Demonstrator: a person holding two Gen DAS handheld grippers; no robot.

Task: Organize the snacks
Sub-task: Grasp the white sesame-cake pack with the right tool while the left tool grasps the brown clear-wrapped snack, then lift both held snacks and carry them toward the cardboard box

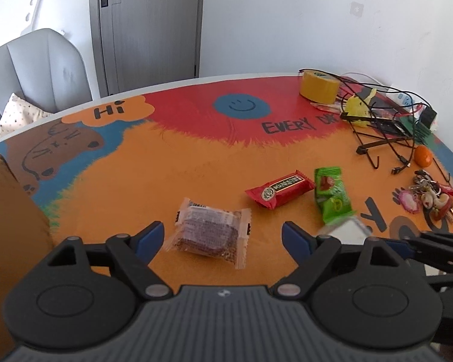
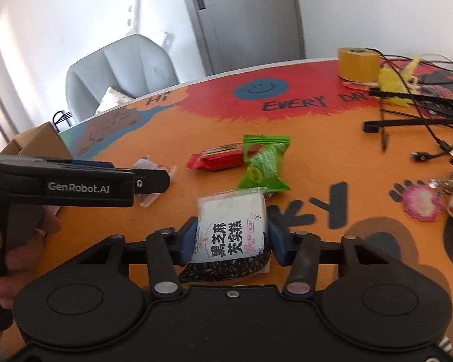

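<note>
**Q:** What does each gripper hold?

**A:** The right gripper point(image 2: 232, 242) is clamped on a black sesame cake packet point(image 2: 231, 232), pads pressing its two sides, the packet lifted just above the bench point(image 2: 317, 157). The left gripper point(image 1: 222, 236) is spread wide and carries nothing; the clear-wrapped brown cake point(image 1: 210, 233) lies on the bench between its fingertips.

**Q:** Where are the remaining snacks?

**A:** The red packet point(image 1: 280, 190) and green packet point(image 1: 332, 199) lie touching each other mid-bench. A cardboard box point(image 1: 12, 226) stands at the left edge; it is probably the destination, though its opening is not visible.

**Q:** How should the current step be performed?

**A:** Keep the clamp pressure even, since the soft wrapper can slip or crush. Carry the packet level and clear of the green packet directly ahead. Route the right unit behind the left one to avoid collision, as the two bodies are near.

**Q:** What is the pose?

**A:** Both units point forward over the bench, tilted slightly down. The left hand point(image 2: 18, 238) grips its handle, held low and just beside the right unit.
</note>
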